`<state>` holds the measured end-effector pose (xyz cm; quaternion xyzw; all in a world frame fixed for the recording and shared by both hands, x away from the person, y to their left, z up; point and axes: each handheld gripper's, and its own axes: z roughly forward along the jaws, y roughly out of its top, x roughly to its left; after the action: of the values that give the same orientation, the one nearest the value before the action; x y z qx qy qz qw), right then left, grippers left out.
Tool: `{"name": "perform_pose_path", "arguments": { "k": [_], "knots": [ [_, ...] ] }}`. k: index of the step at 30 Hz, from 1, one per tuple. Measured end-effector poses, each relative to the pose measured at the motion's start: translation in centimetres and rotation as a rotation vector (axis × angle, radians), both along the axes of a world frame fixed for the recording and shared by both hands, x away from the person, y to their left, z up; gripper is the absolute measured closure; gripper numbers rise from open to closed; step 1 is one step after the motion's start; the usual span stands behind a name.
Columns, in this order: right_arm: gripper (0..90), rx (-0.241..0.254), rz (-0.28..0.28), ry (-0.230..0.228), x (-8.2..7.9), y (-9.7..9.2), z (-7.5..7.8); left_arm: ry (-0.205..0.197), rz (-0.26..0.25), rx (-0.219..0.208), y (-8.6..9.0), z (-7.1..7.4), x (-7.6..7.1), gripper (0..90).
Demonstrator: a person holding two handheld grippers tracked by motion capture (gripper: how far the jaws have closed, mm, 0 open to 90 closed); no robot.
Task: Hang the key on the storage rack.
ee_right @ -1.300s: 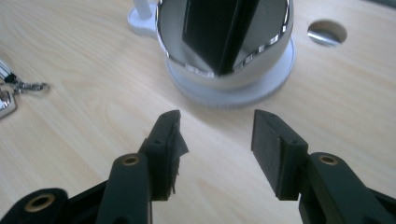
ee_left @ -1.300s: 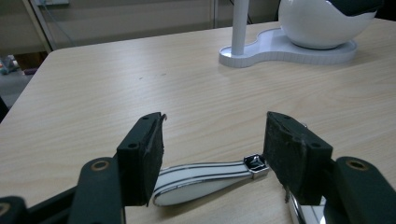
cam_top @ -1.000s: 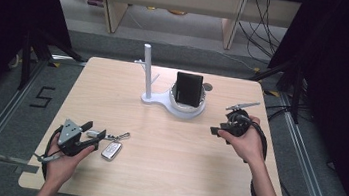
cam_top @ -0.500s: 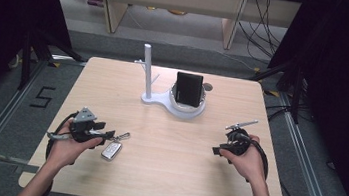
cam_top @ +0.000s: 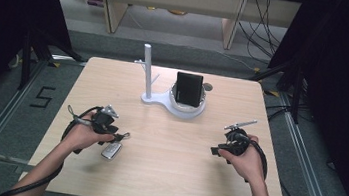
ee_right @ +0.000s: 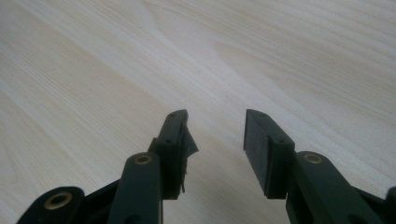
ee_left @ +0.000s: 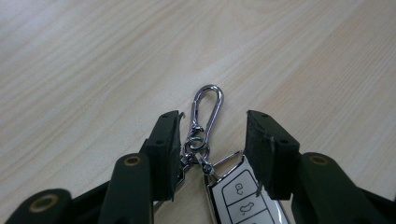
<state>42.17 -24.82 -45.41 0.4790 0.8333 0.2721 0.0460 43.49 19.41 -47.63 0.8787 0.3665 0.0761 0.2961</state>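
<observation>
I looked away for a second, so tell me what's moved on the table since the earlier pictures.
The left tool swung round over the car key, its open jaws now either side of the key's carabiner clip, not gripping. The right tool drew back toward the person, open, holding nothing. Key and white stand stayed put.

Hand-held gripper (ee_right: 212, 126), jaws apart, over table (ee_right: 93, 60)

Counted on the pale wooden table (cam_top: 171, 148): two, then ones.

Two black two-jaw grippers, left (ee_left: 212, 130) and right (ee_right: 215, 130), one at each near side. One silver and white car key fob (cam_top: 111, 151) near left, with one chrome snap hook (ee_left: 207, 108) on one small ring. One white stand with upright post (cam_top: 147, 74) far centre, bearing one black rectangular box (cam_top: 187, 89).
</observation>
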Motion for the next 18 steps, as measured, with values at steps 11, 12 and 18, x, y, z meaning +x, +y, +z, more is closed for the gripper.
{"name": "perform_pose_path", "arguments": {
  "k": [11,12,18],
  "knots": [
    [60.3,0.013,0.005,0.001,0.0,-0.1,0.1,0.026,-0.03,0.074,-0.6,-0.3,0.8,59.3],
    [60.3,0.012,0.004,-0.004,0.0,-0.1,0.1,0.027,-0.031,0.08,-0.6,-0.3,0.8,59.7],
    [60.2,0.011,0.006,0.002,0.0,0.1,0.0,0.03,-0.042,0.122,-1.2,-0.5,1.0,60.7]
  ]
}}
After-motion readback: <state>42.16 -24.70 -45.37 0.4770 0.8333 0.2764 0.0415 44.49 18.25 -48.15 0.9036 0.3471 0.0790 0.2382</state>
